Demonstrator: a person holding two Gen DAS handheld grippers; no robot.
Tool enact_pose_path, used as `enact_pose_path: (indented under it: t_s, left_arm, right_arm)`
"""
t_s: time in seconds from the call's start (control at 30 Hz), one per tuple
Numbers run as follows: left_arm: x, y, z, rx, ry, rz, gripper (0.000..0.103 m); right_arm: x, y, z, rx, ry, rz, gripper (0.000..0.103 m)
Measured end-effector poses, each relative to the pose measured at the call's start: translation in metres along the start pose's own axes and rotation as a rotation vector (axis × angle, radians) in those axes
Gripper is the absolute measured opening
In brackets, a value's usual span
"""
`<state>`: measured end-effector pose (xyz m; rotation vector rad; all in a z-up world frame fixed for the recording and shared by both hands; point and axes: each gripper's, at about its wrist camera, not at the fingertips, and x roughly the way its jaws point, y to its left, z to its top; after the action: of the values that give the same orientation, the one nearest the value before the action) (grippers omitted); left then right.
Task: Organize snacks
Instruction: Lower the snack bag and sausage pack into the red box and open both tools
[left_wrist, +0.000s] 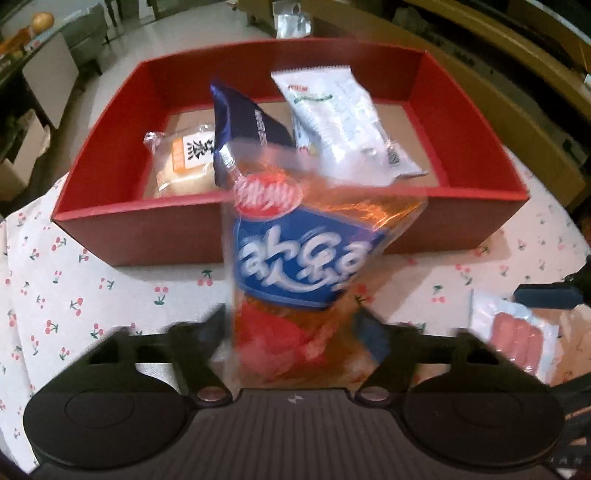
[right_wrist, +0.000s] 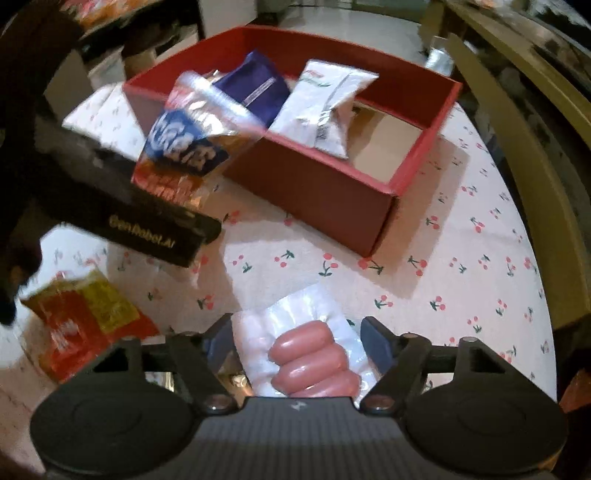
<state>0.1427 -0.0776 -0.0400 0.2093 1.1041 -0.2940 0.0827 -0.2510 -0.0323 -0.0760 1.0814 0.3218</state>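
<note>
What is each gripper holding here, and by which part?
Left gripper: orange-and-blue snack bag, gripped at its lower end. Right gripper: clear vacuum pack of pink sausages, between the fingers at its near end.

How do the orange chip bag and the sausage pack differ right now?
The chip bag is orange and blue, printed and opaque; the sausage pack is clear plastic showing pink sausages. The chip bag is held up at the red box's near wall; the sausage pack is low over the tablecloth, away from the box. Each sits between a gripper's fingers.
</note>
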Motion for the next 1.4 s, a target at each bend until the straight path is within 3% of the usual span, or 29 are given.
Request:
enact_pose_path:
  t_s: [0.1,0.3,0.57,0.87,1.13,1.4]
  left_arm:
    - [-0.005,0.008,-0.003,-0.046,0.007,-0.010,0.057]
    - [-0.017,0.017,-0.006,-0.096,0.002,-0.050,0.039]
    - [-0.022,0.013,-0.007,-0.094,-0.009,-0.061,0.037]
    - [-0.054,0.011,0.000,-0.107,-0.066,-0.148,0.036]
    - [-0.073,0.015,0.036,-0.149,-0.158,-0.173,0.036]
    - [-0.055,0.028,0.081,-0.180,-0.202,-0.139,0.037]
  right_arm:
    - [-0.005,-0.006,0.002,0.044,-0.013,0.001,0.091]
    - [-0.007,-0.003,0.005,0.052,-0.022,-0.021,0.087]
    - [-0.023,-0.006,0.007,0.097,-0.071,-0.024,0.086]
    - [-0.061,-0.011,0.015,0.170,-0.201,0.024,0.086]
    - [-0.064,-0.014,0.058,0.228,-0.292,0.014,0.086]
    - [-0.039,-0.017,0.113,0.255,-0.344,-0.013,0.086]
